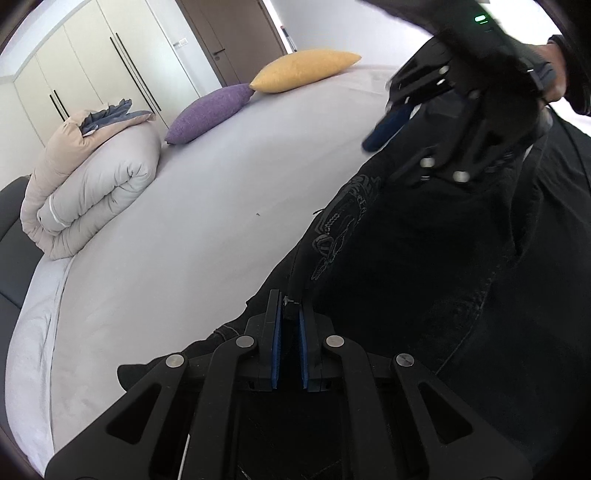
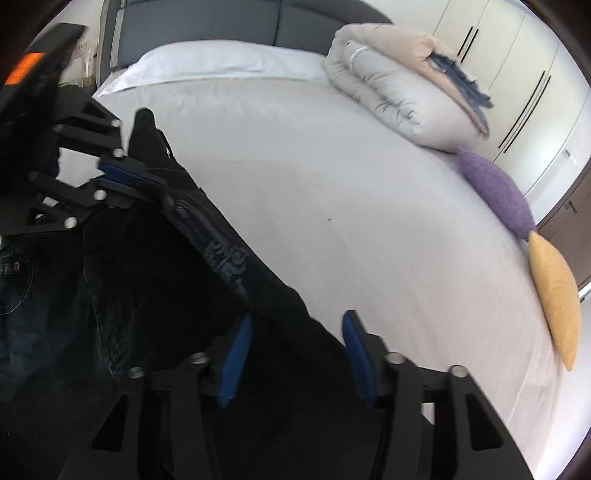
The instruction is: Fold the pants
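The black pants [image 1: 424, 266] lie along one side of the bed [image 1: 192, 229], over its light grey sheet, with a pale printed pattern running down the edge of the fabric that faces the open mattress. The left gripper [image 1: 290, 299] has its blue-padded fingers drawn close together and clamped on the edge of the pants, a bit of frayed thread showing at the tips. In the right wrist view the same left gripper [image 2: 155, 186] pinches that printed edge from the side. The right gripper [image 2: 297, 325] has its fingers spread well apart, with the dark fabric passing between them; in the left wrist view the right gripper [image 1: 384, 129] hovers blurred over the far part of the pants. A rolled beige and white duvet [image 1: 88, 184] sits near the headboard [image 2: 207, 33]. A purple cushion [image 1: 210, 112] and a yellow cushion [image 1: 303, 70] rest along the far edge of the bed, touching end to end, beside the cream wardrobe [image 1: 85, 66]
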The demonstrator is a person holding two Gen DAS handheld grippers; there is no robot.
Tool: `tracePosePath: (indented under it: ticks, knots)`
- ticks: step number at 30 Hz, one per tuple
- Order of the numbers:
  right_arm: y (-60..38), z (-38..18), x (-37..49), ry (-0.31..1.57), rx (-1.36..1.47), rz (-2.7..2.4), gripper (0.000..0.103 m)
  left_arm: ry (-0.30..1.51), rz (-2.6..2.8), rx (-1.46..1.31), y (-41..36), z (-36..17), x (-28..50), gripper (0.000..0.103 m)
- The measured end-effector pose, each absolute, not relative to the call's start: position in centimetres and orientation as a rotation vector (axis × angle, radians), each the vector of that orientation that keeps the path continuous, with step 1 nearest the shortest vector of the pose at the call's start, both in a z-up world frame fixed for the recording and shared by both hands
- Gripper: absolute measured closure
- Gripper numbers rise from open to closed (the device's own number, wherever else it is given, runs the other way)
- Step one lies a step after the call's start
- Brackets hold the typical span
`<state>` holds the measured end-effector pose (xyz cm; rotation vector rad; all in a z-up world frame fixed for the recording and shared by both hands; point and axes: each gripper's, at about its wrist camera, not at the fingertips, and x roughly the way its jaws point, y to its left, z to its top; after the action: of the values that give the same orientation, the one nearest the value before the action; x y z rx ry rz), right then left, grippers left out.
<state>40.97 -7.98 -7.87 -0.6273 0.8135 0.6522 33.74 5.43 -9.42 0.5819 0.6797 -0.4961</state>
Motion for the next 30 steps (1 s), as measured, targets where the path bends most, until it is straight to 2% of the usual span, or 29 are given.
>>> tracePosePath:
  ticks: [1, 3, 4, 12, 20, 24, 30]
  knots:
    - [-7.7, -7.9, 41.2, 0.824, -0.622, 0.654, 0.076, 0.68, -0.494, 0.576, 5.6, -9.5, 33.8, 0.096]
    - [-7.6, -7.8, 41.4, 0.838, -0.606, 0.649, 0.092, 0.68, -0.491, 0.562, 5.8, -9.4, 32.9, 0.096]
    - [-7.5, -7.7, 41.4, 0.841, -0.59, 0.651, 0.095, 0.679, -0.489, 0.555, 5.9, -9.3, 32.8, 0.096]
    - [-5.3, -6.0, 36.7, 0.811, -0.504, 0.674, 0.097, 0.68, -0.471, 0.475, 8.1, -7.9, 29.6, 0.096]
    - [-2.5, -8.2, 30.2, 0.84, -0.528, 0.743, 0.097, 0.721, -0.483, 0.463, 9.7, -9.3, 23.0, 0.096]
    - [-1.9, -8.7, 23.6, 0.755, -0.766, 0.725, 0.097, 0.72, -0.495, 0.532, 9.8, -10.6, 18.0, 0.096]
    - [-0.4, -12.5, 13.5, 0.653, -1.116, 0.707, 0.097, 0.758, -0.549, 0.602, 9.9, -13.0, 12.4, 0.096]
